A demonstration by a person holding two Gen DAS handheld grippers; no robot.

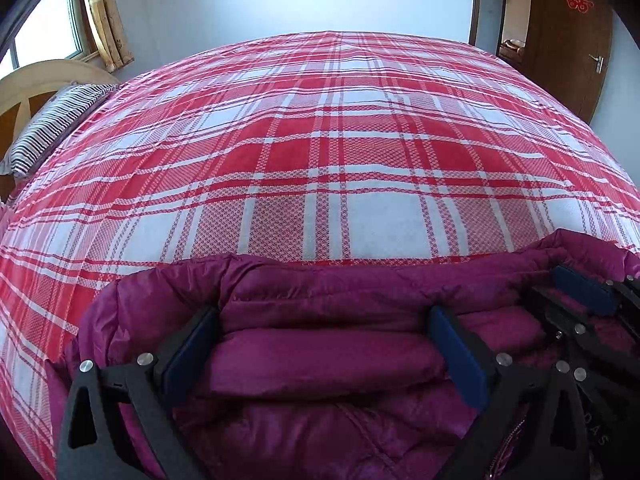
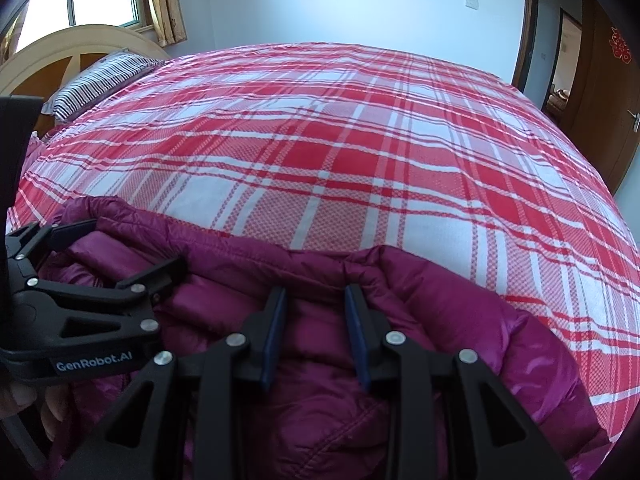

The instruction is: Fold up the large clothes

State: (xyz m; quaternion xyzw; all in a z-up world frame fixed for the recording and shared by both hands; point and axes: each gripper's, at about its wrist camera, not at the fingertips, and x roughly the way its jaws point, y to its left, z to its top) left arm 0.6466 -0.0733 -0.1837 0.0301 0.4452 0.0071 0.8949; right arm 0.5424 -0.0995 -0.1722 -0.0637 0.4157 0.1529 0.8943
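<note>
**Two hand-held grippers at the far edge of the puffer jacket**

We see the quilted magenta down jacket (image 1: 320, 360) lying at the near edge of the bed with its red-and-white plaid sheet (image 1: 320, 140), filling the six o'clock part of both wrist views. Its long axis appears to run side to side, nine to three, and its rolled far edge faces twelve o'clock, toward the bare middle of the bed; which end is collar and which is hem we cannot tell.

At nine o'clock, the left hand-held gripper (image 1: 320, 336) stands spread wide, a puffed fold of the jacket between its blue pads but not squeezed, so we read it as released. At three o'clock, the right hand-held gripper (image 2: 316, 320) is narrowed onto a ridge of the same far edge, and we judge it clenched on the jacket.

We expect the jacket to be light, soft and springy, with a slick shell that may slide out of a shallow pinch. We would grip deep on the stitched, rolled edge, not on a loose puff. A striped pillow (image 1: 52, 120) lies far off at ten o'clock.
</note>
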